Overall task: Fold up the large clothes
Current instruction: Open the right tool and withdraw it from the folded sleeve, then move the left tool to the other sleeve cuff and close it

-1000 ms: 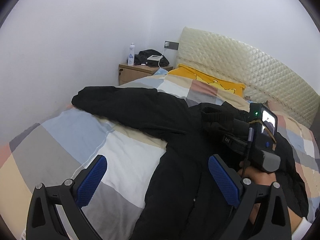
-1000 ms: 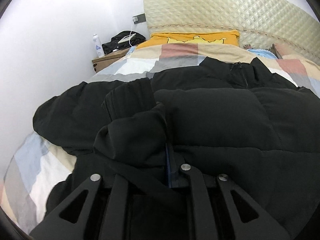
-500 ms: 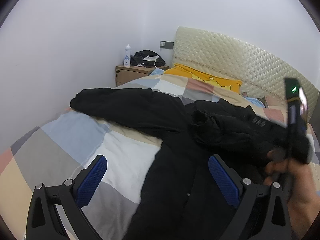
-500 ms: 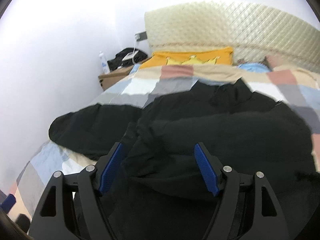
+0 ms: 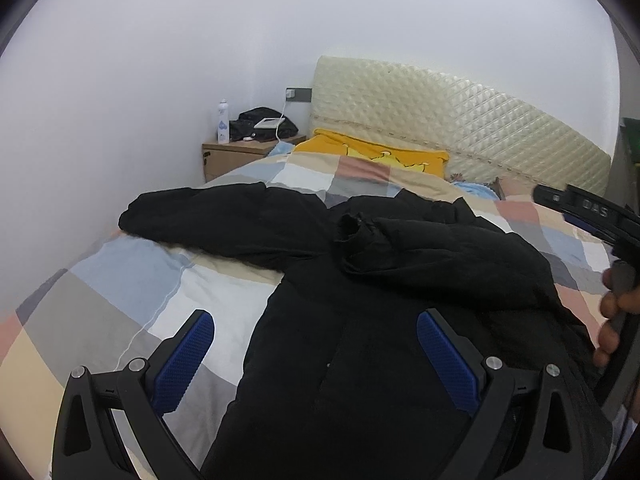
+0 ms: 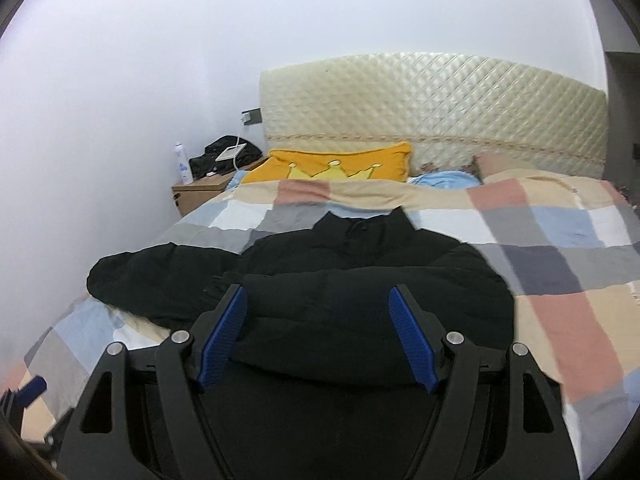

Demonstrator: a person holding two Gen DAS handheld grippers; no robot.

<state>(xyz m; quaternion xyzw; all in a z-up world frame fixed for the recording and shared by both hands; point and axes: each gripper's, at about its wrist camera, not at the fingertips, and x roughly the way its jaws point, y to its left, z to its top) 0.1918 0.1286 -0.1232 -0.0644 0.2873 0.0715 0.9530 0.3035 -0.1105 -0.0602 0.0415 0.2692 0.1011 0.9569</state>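
A black padded jacket (image 5: 400, 280) lies face up on the bed, collar toward the headboard. One sleeve (image 5: 208, 216) stretches out to the left. The other sleeve (image 5: 432, 240) is folded across the chest, its cuff (image 5: 350, 226) near the middle. My left gripper (image 5: 314, 320) hovers open over the jacket's lower left side, nothing between its pads. My right gripper (image 6: 317, 296) is open too, raised above the jacket (image 6: 360, 264), with nothing in it. A hand (image 5: 612, 320) holding the right gripper shows at the right edge of the left wrist view.
The bed carries a checked quilt (image 6: 560, 248), a yellow pillow (image 6: 340, 164) and a cream quilted headboard (image 6: 440, 104). A wooden bedside table (image 5: 232, 154) with a bottle (image 5: 223, 120) and dark bag stands against the white wall at the left.
The right gripper opened and let go of the sleeve, then drew back and up from the jacket. The sleeve stays across the chest. The left gripper backed off a little.
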